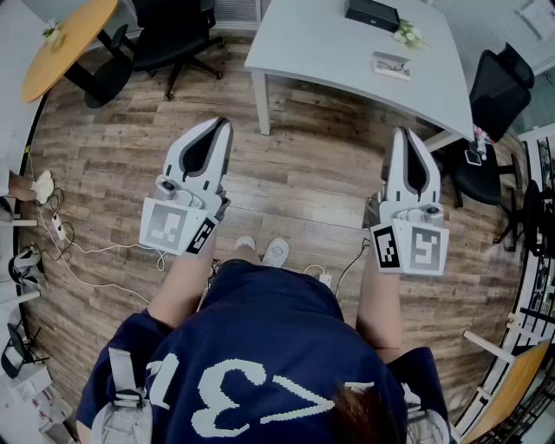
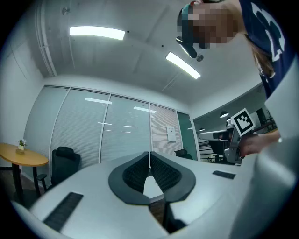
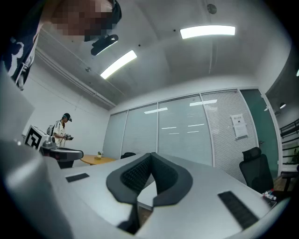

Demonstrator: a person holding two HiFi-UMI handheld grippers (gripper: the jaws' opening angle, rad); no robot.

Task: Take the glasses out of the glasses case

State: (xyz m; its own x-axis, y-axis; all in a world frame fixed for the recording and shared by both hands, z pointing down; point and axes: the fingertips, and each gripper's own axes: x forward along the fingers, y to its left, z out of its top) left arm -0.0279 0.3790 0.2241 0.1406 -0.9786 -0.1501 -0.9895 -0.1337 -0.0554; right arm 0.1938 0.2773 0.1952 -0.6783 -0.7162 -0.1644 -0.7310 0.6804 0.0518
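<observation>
The jaws of the left gripper and the right gripper are pressed together and hold nothing, well apart from the black case on the table.

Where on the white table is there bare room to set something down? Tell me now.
The white table is bare across its left and near parts, from the left edge to the black box. The far right is crowded: box, a pale sprig, and a flat light item sit close together.

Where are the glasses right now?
Head view, upper right: what looks like the glasses lies on the white table, just nearer than the small flowers and black box, well ahead of the right gripper.
</observation>
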